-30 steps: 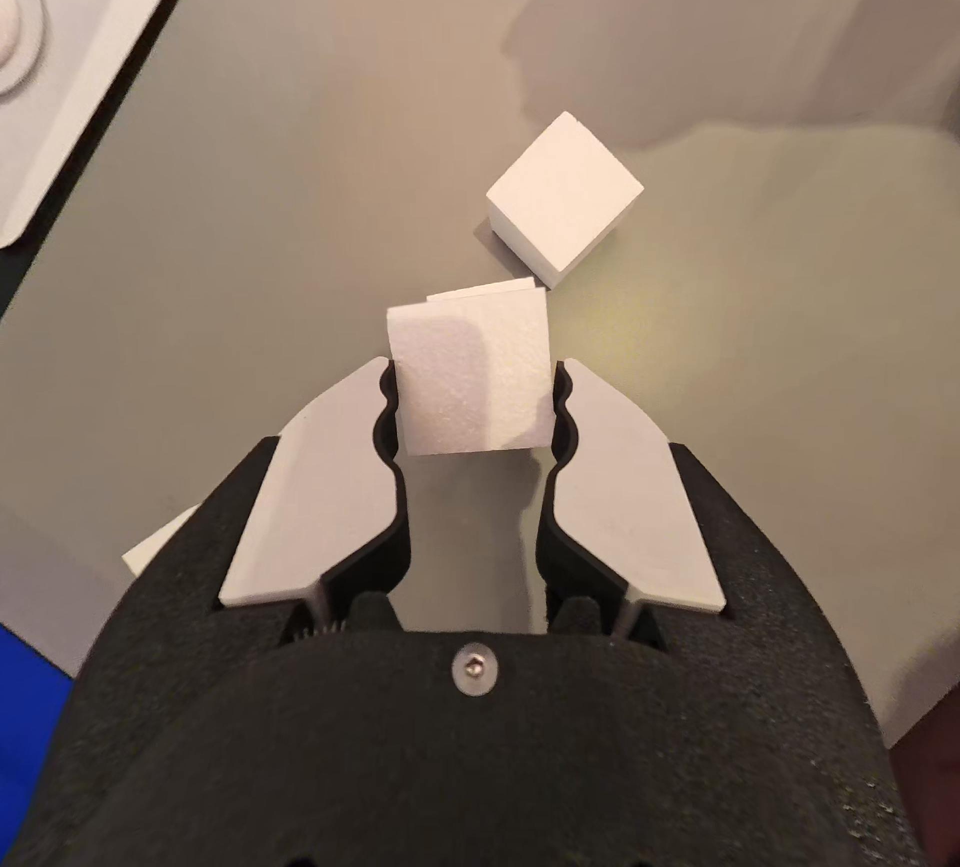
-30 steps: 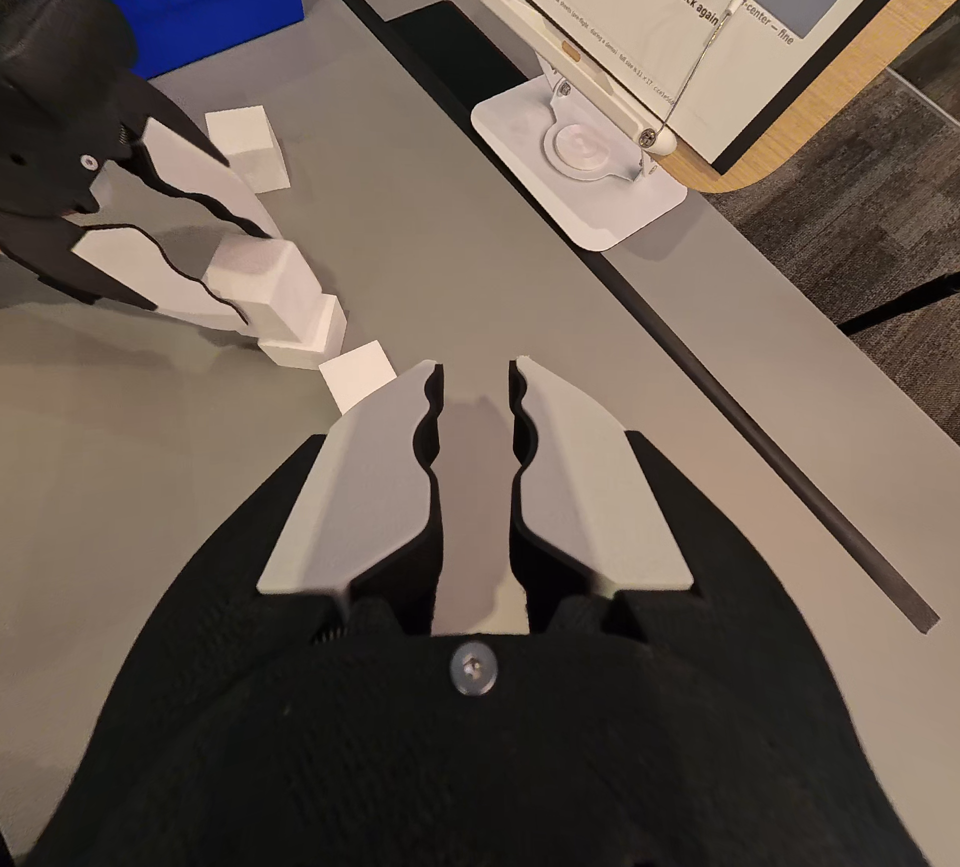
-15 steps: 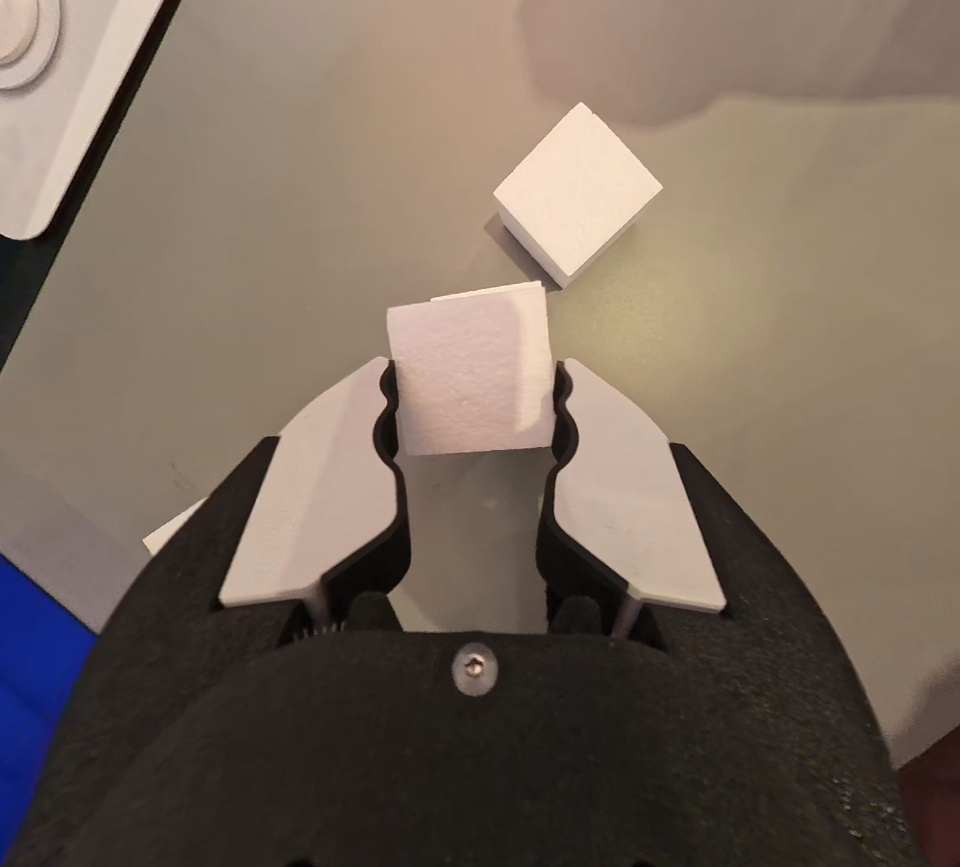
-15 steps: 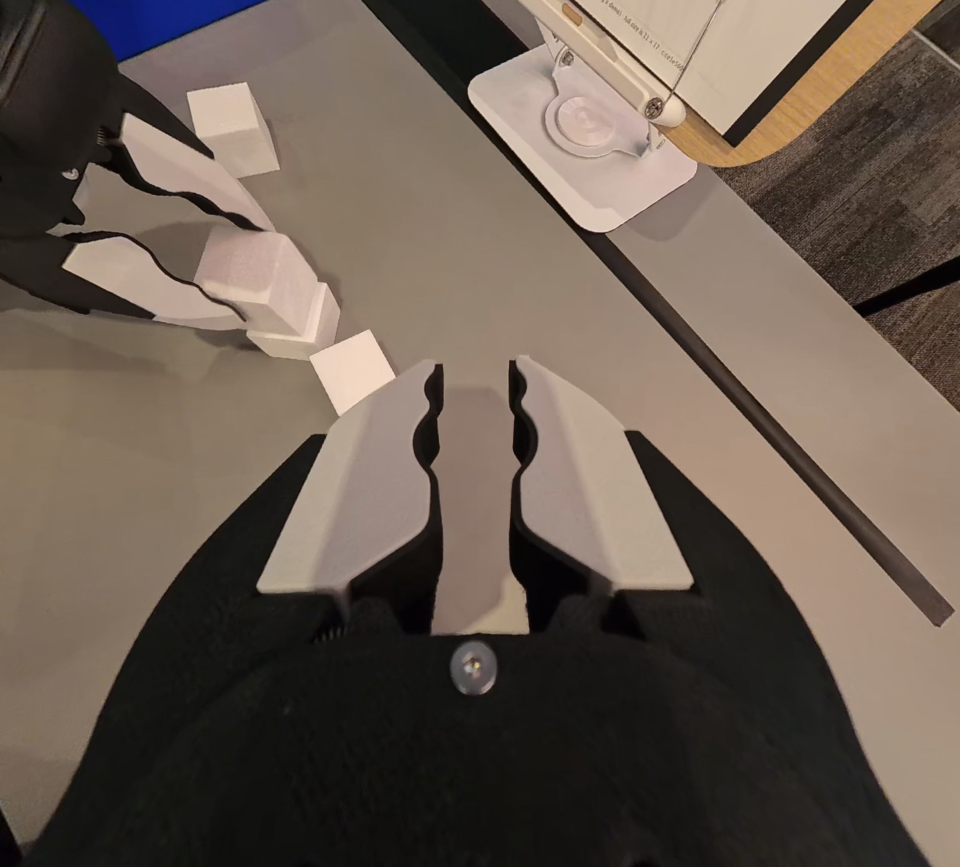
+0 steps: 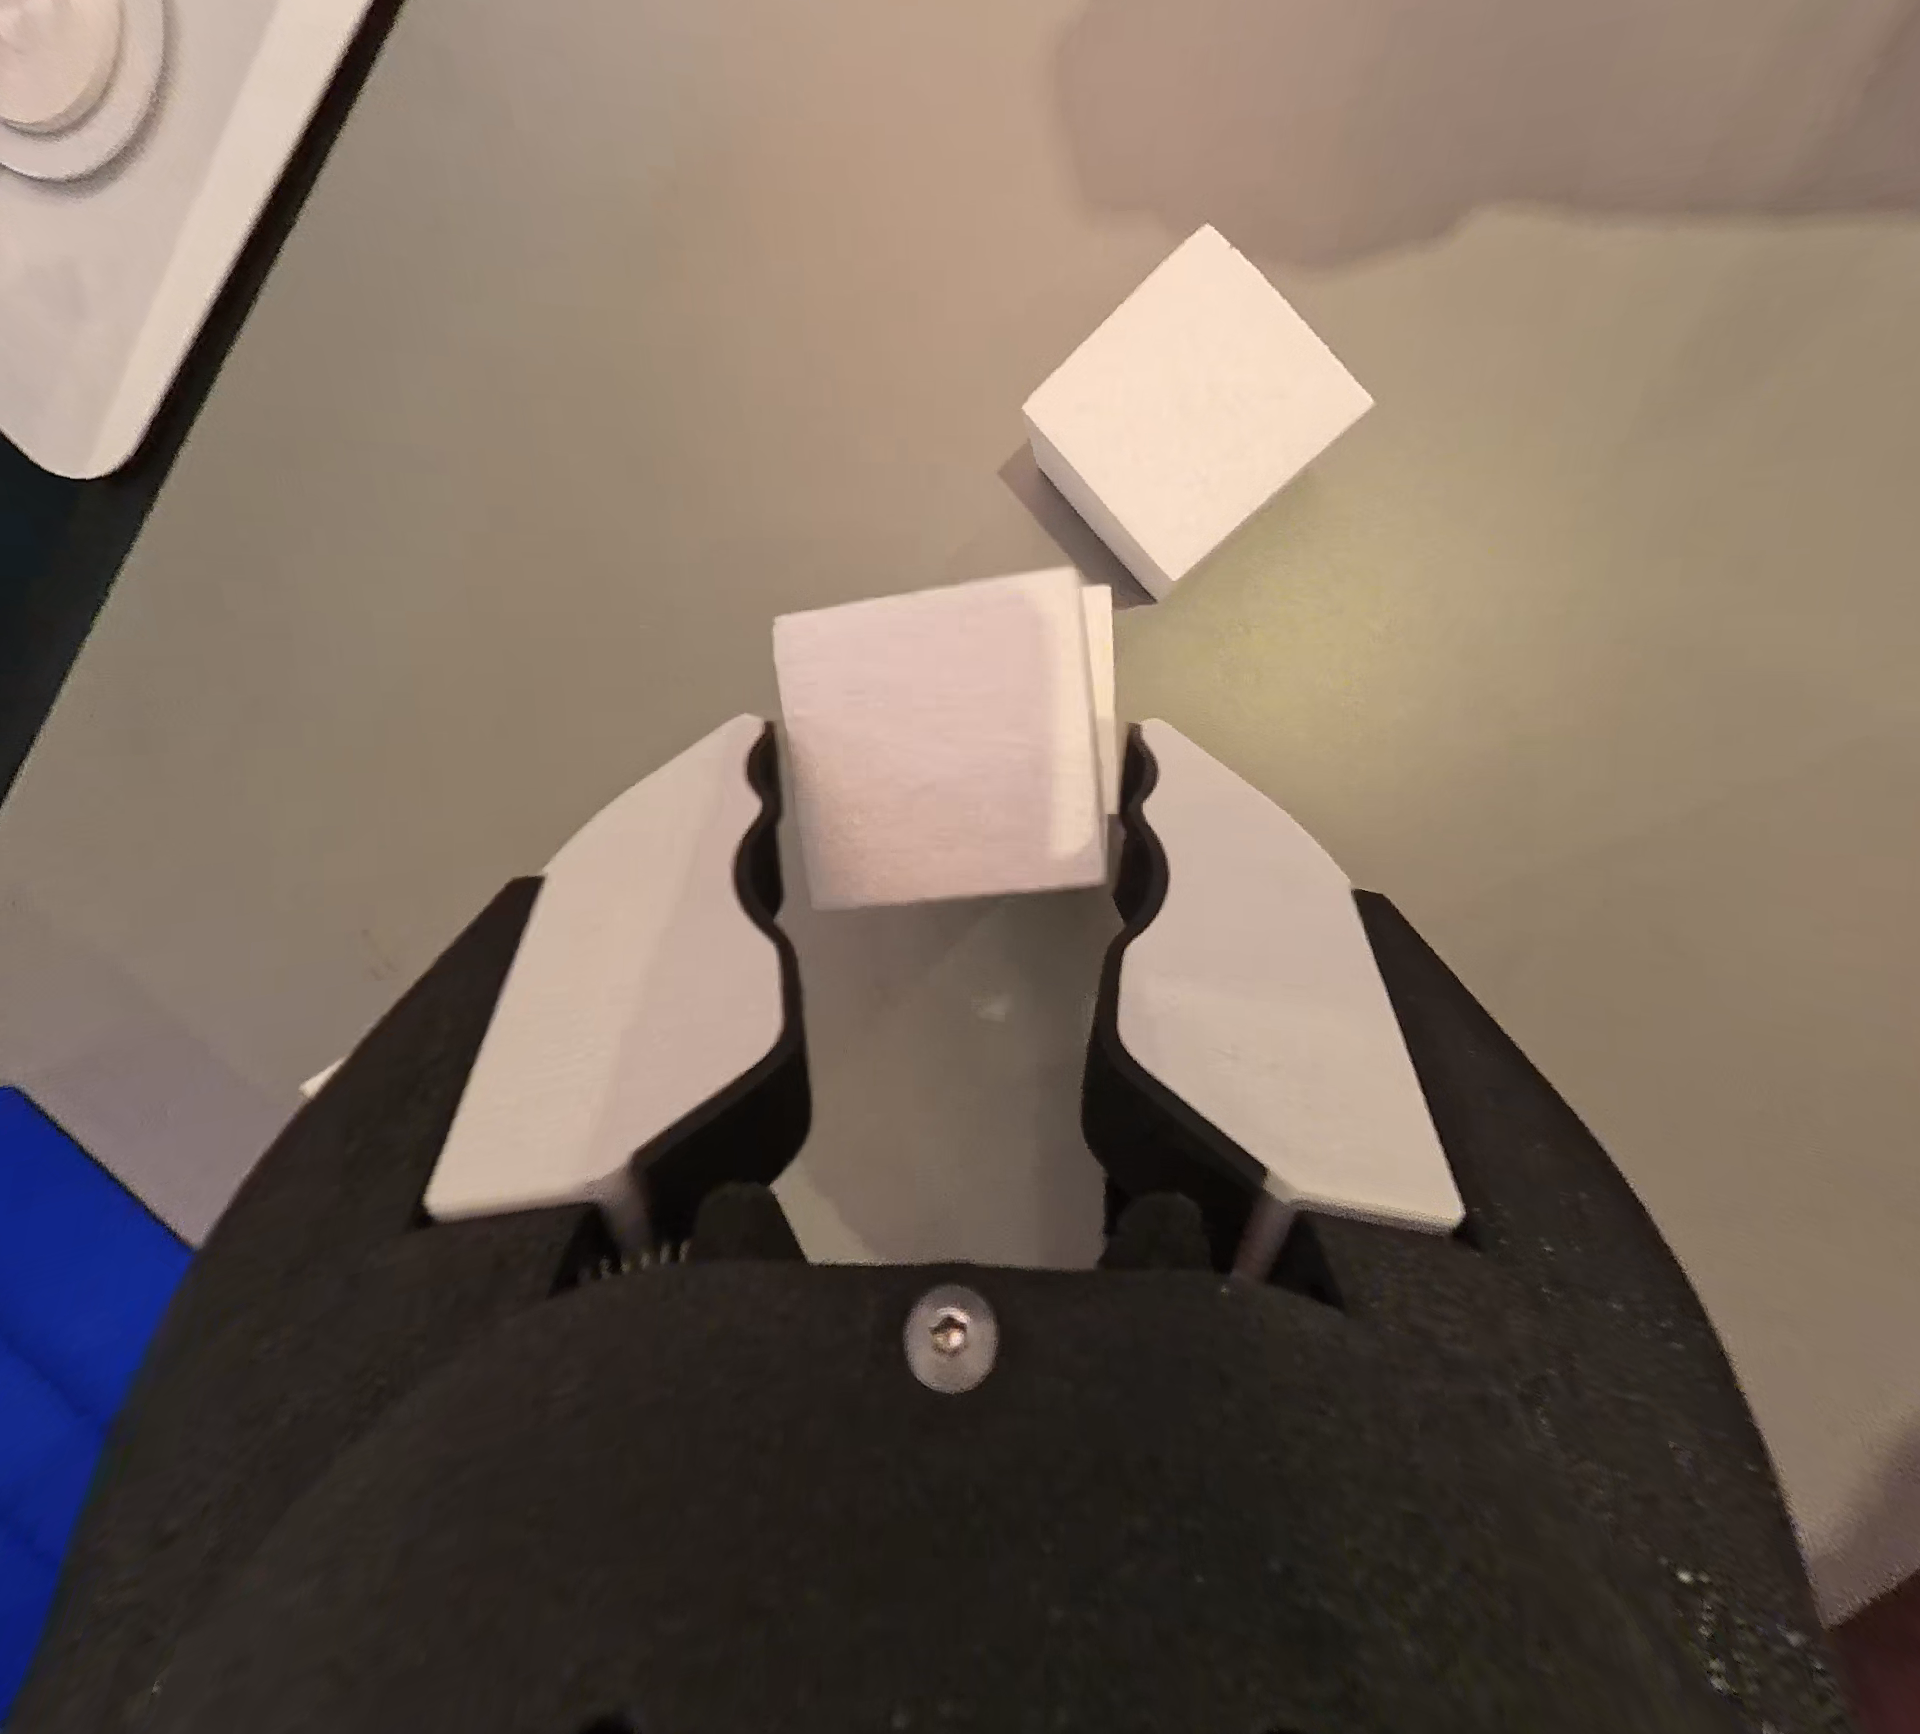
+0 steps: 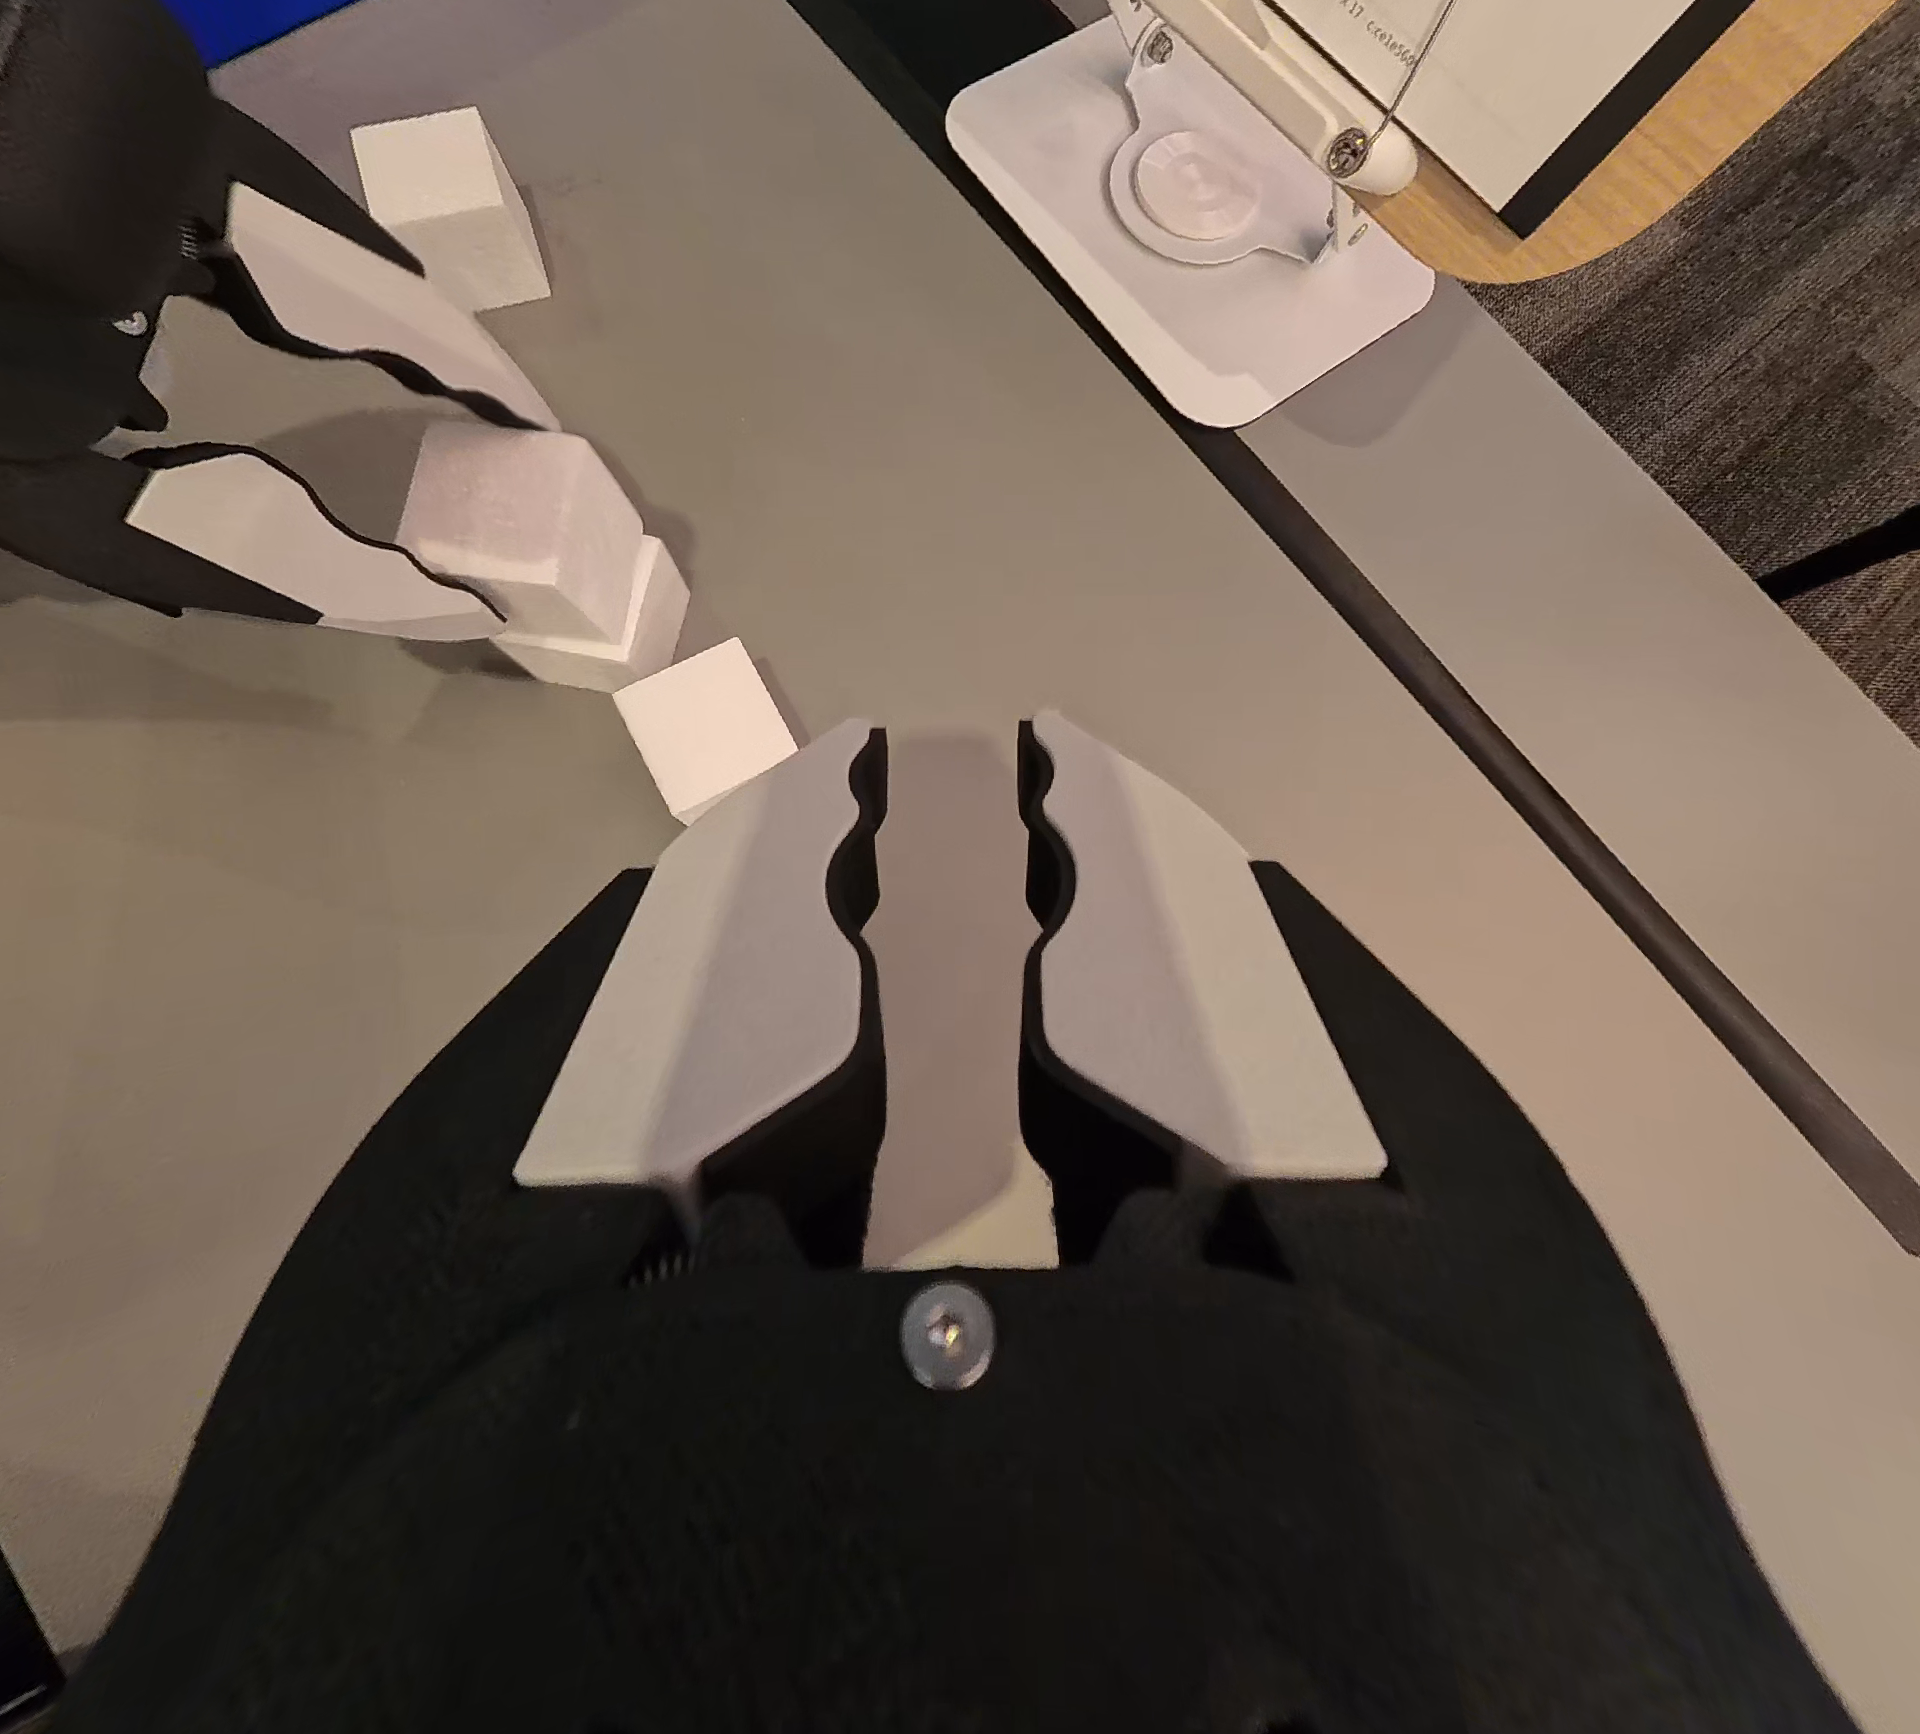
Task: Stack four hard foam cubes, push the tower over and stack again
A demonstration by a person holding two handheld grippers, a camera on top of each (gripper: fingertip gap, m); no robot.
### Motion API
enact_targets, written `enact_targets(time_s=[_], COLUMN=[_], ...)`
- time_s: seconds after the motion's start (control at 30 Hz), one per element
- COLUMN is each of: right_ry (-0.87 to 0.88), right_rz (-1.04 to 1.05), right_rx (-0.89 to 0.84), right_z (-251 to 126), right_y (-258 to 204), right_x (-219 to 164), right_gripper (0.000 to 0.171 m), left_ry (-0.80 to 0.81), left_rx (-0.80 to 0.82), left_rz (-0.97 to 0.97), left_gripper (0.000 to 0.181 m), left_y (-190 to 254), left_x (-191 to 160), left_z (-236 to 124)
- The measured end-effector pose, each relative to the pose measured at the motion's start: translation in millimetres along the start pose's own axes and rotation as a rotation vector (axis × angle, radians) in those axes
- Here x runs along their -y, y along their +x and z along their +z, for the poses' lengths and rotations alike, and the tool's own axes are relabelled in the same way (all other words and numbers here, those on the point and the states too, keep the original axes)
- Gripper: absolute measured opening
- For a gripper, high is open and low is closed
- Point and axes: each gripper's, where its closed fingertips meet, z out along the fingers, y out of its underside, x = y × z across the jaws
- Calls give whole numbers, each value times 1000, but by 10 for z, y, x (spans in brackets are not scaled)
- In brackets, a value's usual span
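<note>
Your left tongs [image 5: 945, 728] pinch a light, stiff foam cube [image 5: 935, 749] by opposite flat faces atop a second cube [image 5: 1096, 656], a loose cube [image 5: 1195, 427] just beyond on the worktop [image 5: 623, 334], while your right tongs [image 6: 951, 739], slightly parted, hold nothing.

Grey table [image 6: 1039, 437] bearing foam cubes [image 6: 707, 718], white stand [image 6: 1195, 230].
</note>
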Motion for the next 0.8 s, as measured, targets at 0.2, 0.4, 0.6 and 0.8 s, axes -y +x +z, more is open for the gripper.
enact_targets(time_s=[0.2,0.4,0.6,0.8], right_ry=[4,-33,-36,-53], right_rz=[6,37,34,27], right_rx=[51,55,53,57], right_z=[87,199,204,227], right_y=[-8,91,102,93], right_x=[-32,-145,-155,-178], right_gripper=[26,26,26,26], left_ry=[41,10,10,41], left_rx=[-80,-71,-53,-51], left_rz=[-17,-26,-17,-17], left_gripper=[73,64,60,59], left_y=[78,46,25,13], left_x=[40,-43,-41,2], left_z=[-44,13,28,-19])
